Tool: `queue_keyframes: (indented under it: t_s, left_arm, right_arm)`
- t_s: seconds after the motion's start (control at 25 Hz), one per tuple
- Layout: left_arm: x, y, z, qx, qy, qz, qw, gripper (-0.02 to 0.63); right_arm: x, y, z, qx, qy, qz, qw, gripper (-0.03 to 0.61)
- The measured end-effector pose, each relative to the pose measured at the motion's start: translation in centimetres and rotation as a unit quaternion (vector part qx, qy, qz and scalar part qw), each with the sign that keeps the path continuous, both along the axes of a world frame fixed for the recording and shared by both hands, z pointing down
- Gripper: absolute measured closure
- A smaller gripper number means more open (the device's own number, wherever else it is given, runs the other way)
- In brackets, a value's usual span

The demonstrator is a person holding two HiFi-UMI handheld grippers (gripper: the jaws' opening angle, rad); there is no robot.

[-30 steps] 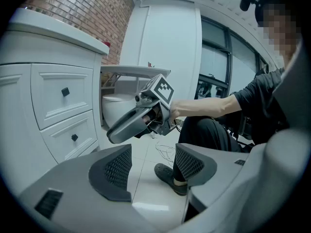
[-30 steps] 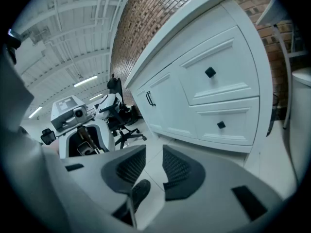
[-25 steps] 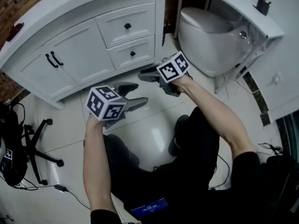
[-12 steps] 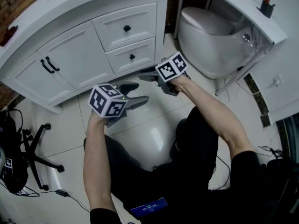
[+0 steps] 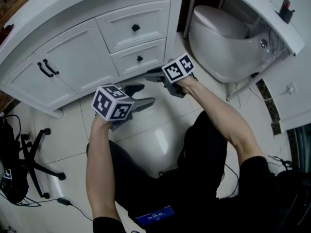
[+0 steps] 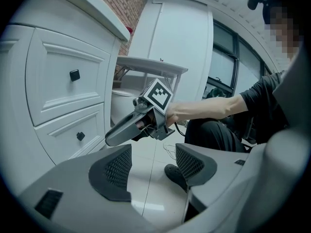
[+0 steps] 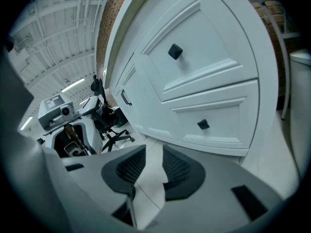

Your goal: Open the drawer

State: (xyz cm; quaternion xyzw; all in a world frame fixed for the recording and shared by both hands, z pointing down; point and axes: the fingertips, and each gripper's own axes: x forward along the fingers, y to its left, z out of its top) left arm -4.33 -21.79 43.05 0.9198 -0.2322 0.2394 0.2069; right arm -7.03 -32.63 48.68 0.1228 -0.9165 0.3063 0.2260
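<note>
On the left, the left gripper (image 5: 141, 97) is hovering over the floor (image 5: 160, 127) with jaws spread wide and empty, seemingly waiting as the spare hand. Ahead, the upper drawer (image 5: 137, 23) and lower drawer (image 5: 141, 57) are both sitting shut in the white vanity (image 5: 73, 57). The right gripper (image 5: 151, 76) is aiming at them from near the lower one, its empty jaws narrowed to a slim gap, probably pre-set for pinching that small knob (image 7: 203, 124).
</note>
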Motion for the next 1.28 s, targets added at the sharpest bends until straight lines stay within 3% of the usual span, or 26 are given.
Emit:
queue_keyframes:
  t_s: [0.76,1.12,1.28]
  left_arm:
    - [-1.9,-3.7,2.3,-0.012,-0.010,-0.030,0.9994,0.327]
    - [-2.9,-5.7,3.3,-0.018,-0.009,-0.039,0.9991,0.327]
    - [-3.5,-6.5,3.5,-0.020,-0.007,-0.045,0.9987,0.327]
  right_arm:
    - [-1.4,-5.9,4.7,-0.032,0.013,0.045,0.998,0.439]
    - [-1.7,-10.9,7.4,-0.072,0.000,0.114,0.991,0.367]
    - [-2.0,-12.9,9.1,-0.093,-0.001,0.143,0.985,0.365]
